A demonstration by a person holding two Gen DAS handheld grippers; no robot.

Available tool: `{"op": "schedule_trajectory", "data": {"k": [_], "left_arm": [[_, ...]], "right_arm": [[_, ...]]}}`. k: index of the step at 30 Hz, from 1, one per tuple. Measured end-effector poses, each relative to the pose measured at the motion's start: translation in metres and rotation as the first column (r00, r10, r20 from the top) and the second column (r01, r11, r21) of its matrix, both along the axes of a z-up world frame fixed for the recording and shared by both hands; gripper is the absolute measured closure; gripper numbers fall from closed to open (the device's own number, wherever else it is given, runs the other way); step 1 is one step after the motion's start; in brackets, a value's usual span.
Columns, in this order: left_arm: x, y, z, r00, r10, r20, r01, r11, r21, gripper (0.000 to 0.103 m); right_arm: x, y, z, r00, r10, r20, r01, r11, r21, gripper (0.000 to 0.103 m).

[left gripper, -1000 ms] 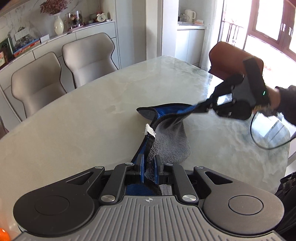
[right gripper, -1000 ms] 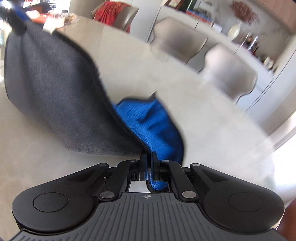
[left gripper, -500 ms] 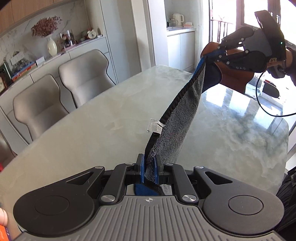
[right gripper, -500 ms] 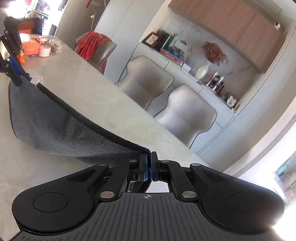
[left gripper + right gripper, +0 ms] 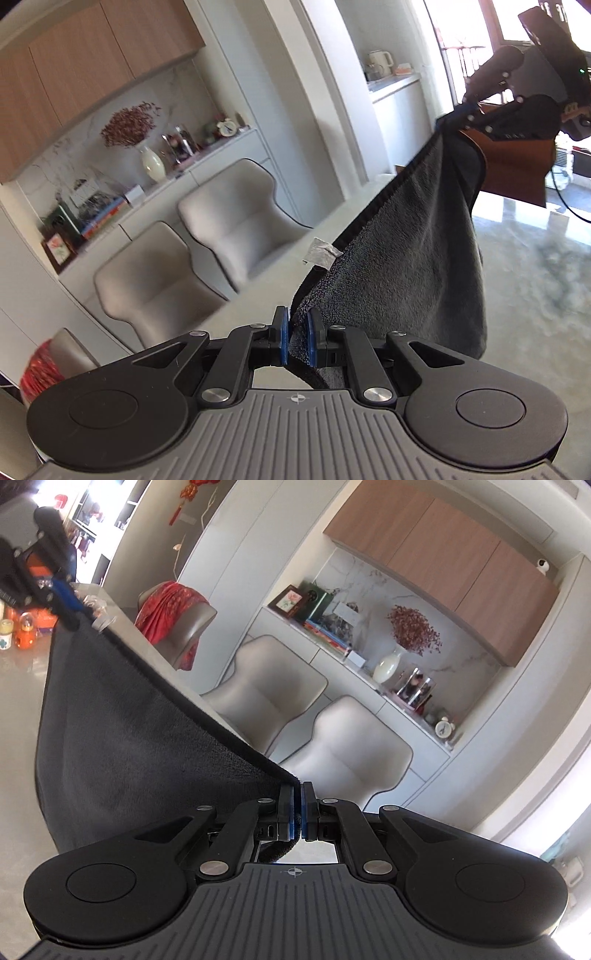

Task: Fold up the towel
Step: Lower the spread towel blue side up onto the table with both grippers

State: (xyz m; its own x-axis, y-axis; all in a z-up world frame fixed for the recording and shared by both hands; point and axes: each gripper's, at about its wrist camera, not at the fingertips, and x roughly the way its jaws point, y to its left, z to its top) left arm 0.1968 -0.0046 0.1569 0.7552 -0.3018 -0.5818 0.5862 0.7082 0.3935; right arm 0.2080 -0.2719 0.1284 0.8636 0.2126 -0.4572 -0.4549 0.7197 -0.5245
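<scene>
The grey towel (image 5: 406, 258) hangs in the air above the marble table (image 5: 535, 251), stretched by its top edge between two corners, likely so it drapes flat before a fold. The left gripper (image 5: 295, 332) pinches one corner between narrow jaws; the right gripper (image 5: 297, 808) is clamped tight on the other. Only the left view shows the white care tag (image 5: 321, 254) on the hem and the table below; the right view shows the towel's full drape and a red-draped chair (image 5: 173, 616).

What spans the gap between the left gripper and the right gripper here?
Only the towel: each gripper, left and right, pinches a corner, and its dark hemmed top edge runs between them, with a white tag on it. Both wrist views show this.
</scene>
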Motion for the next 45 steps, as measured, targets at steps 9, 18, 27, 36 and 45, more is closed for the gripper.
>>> {"op": "schedule_trajectory", "data": {"k": [9,18,27,36,45], "left_arm": [[0.037,0.005,0.012,0.995,0.056,0.08,-0.058,0.998,0.02,0.094],[-0.007,0.017,-0.097,0.985,0.025,-0.173,-0.011,0.997,0.081,0.093],[-0.051,0.033,-0.2,0.895,0.048,-0.444,-0.005,0.995,0.098,0.094],[-0.066,0.042,-0.219,0.864,0.067,-0.498,-0.009,0.993,0.118,0.09],[0.011,0.037,-0.218,0.899,0.145,-0.412,-0.138,0.989,0.048,0.089]], "right_arm": [[0.045,0.017,0.01,0.999,0.038,0.03,-0.038,0.999,-0.021,0.1],[0.013,0.03,-0.066,0.972,0.106,-0.208,-0.127,0.988,-0.087,0.1],[-0.037,0.05,-0.182,0.825,0.116,-0.553,-0.198,0.976,-0.091,0.099],[-0.06,0.053,-0.213,0.723,0.079,-0.686,-0.244,0.959,-0.147,0.096],[-0.013,0.02,-0.207,0.798,-0.017,-0.602,-0.056,0.993,-0.103,0.094]]}}
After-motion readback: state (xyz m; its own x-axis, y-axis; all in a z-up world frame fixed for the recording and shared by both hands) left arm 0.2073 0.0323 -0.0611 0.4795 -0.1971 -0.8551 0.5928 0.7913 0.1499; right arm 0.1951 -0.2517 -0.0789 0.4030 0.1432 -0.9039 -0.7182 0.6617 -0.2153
